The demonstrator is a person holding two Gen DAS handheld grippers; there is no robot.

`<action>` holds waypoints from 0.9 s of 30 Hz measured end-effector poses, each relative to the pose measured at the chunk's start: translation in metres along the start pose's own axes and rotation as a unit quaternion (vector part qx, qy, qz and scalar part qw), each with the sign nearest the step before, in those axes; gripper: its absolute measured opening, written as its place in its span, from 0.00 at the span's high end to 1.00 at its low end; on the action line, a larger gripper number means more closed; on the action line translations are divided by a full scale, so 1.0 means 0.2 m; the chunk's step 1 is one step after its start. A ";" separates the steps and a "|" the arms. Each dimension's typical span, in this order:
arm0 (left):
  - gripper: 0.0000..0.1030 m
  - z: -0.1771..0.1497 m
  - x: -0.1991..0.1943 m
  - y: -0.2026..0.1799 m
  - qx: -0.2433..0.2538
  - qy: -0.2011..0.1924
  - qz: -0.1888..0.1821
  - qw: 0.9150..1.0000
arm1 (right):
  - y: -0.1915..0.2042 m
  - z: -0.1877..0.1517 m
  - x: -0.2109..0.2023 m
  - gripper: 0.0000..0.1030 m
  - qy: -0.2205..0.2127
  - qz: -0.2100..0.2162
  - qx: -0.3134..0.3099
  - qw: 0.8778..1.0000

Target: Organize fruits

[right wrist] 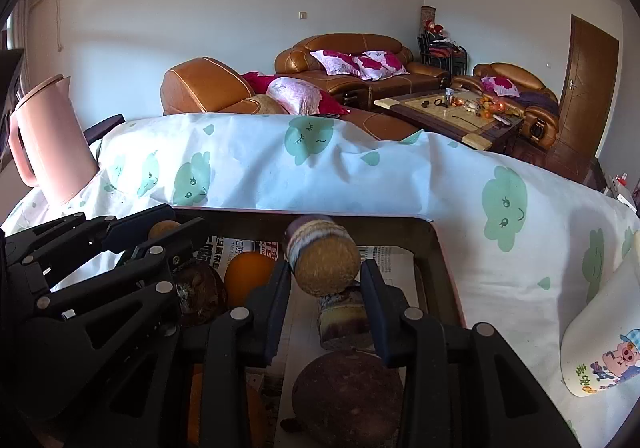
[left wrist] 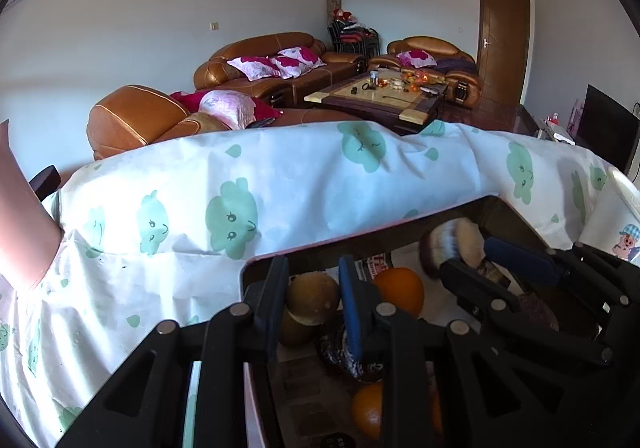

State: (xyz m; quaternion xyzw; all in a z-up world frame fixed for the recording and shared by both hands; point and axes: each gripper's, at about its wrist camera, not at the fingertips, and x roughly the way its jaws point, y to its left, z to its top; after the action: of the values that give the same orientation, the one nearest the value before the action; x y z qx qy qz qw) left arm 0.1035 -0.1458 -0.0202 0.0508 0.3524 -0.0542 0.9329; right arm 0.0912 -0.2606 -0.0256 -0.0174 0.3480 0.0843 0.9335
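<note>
Where the left gripper (left wrist: pixel 314 268) narrows to its tips, the two fingers are drawn as close as they go and pinch a brown fruit (left wrist: pixel 312 294) at its widest part, just above the tray (right wrist: pixel 444 248). The right gripper (right wrist: pixel 325 272) is nearly as closed, its fingers clamped on a fuzzy tan fruit (right wrist: pixel 324 260) that is blurred, so its kind cannot be told. Both fruits are small and round. They look light, fairly firm, and likely to bruise under a hard squeeze, so a gentle hold across the middle suits them best. Below the fingers, the tray is lined with newspaper (right wrist: pixel 384 260) and holds an orange (left wrist: pixel 400 290) and a dark round fruit (right wrist: pixel 348 388). The orange's smooth, waxy skin could slip in a grip. Around the tray lies a white cloth (left wrist: pixel 280 184) printed with green clouds. The left wrist view shows the brown fruit held between its own fingers and a second brown fruit just under it. The right wrist view shows the whole pink jug (right wrist: pixel 52 144) standing on the cloth at far left, and the dark fruit in full.
</note>
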 end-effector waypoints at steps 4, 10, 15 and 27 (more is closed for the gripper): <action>0.74 0.00 0.00 0.00 0.002 0.007 -0.006 1.000 | -0.02 0.00 -0.01 0.61 -0.002 0.020 0.011 1.000; 0.74 0.00 0.01 0.02 0.004 0.011 -0.015 1.000 | -0.02 -0.02 -0.09 0.58 -0.030 0.028 0.008 0.999; 0.73 0.02 0.03 0.00 0.018 0.020 -0.012 1.000 | -0.09 -0.05 -0.23 0.41 -0.084 0.007 0.060 0.995; 0.00 0.02 -0.12 -0.08 0.044 -0.035 0.004 0.998 | -0.16 -0.05 -0.30 0.28 -0.142 -0.049 0.115 0.982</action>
State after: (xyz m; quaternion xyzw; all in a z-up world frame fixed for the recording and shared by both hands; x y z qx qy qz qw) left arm 0.0860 -0.1601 -0.0031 0.0909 0.3163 -0.0673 0.9419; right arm 0.0455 -0.3021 0.0047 0.0855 0.2182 -0.0010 0.9722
